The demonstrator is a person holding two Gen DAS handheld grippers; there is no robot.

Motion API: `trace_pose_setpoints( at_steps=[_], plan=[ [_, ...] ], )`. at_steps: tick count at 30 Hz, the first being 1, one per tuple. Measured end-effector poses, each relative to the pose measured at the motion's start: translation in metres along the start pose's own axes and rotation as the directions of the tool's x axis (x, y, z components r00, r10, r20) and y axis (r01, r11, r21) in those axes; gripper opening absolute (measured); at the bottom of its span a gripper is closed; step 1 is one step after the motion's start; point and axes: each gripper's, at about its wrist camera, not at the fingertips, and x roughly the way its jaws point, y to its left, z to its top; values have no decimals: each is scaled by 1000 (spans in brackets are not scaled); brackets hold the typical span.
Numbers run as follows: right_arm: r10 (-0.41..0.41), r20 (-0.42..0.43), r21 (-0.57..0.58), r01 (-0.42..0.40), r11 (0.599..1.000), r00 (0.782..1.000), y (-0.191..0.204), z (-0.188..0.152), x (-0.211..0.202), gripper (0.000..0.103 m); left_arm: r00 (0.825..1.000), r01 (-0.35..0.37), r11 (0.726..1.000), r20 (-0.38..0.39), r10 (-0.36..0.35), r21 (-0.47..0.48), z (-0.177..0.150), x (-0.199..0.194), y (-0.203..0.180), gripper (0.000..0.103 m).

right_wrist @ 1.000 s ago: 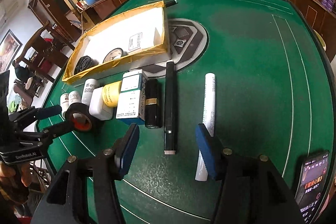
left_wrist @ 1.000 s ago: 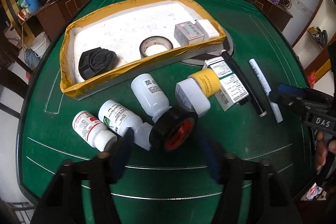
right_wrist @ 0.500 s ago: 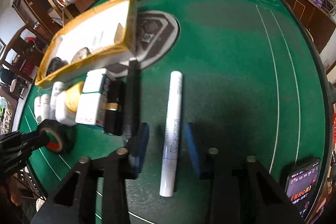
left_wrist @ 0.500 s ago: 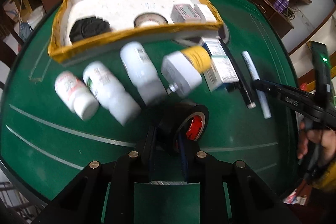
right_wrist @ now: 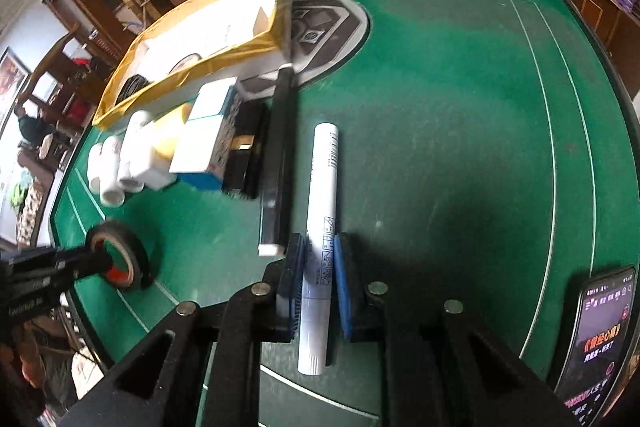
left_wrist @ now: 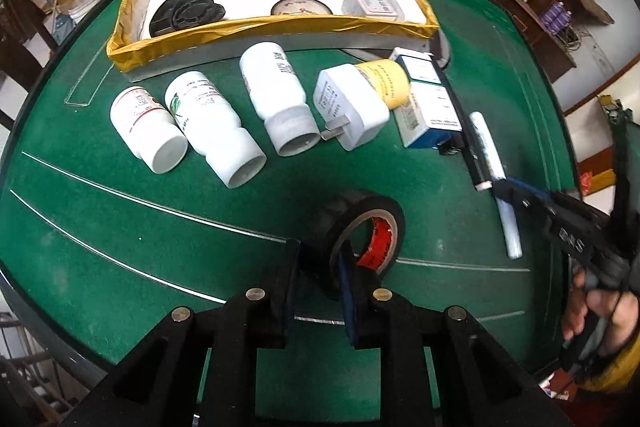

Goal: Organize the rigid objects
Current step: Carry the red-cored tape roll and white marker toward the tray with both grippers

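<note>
In the left wrist view, the left tongs point(left_wrist: 320, 279) are clenching the wall of a black tape roll point(left_wrist: 360, 227) with a red core, one pad sitting outside the ring and the other inside its hole. The roll is standing on edge on the green desk point(left_wrist: 120, 227), well in front of a row of three white bottles point(left_wrist: 276, 99), a white plug adapter point(left_wrist: 348, 107) and a box point(left_wrist: 428, 107). A yellow-rimmed tray point(left_wrist: 272, 27) is lying behind the row.

In the right wrist view, the right tongs point(right_wrist: 318, 283) are gripping a white marker point(right_wrist: 320, 227) near its close end, blue pads pressing both sides. The marker is lying on the desk, pointing away, just beside a long black bar point(right_wrist: 280, 163). A phone point(right_wrist: 596, 339) is glowing at the right edge.
</note>
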Motion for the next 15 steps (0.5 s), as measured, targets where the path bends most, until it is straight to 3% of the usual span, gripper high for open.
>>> trace_pose_setpoints(
  at_steps=[9,15],
  plan=[
    [7,-27,-74,-9,997,1000,5,-7,-1,14,998,-59,997,29,61,-58,-4,6,5,16],
    [11,-27,-103,-14,995,1000,4,-9,-6,14,998,1,991,56,6,-132,-12,-1,10,15]
  ],
)
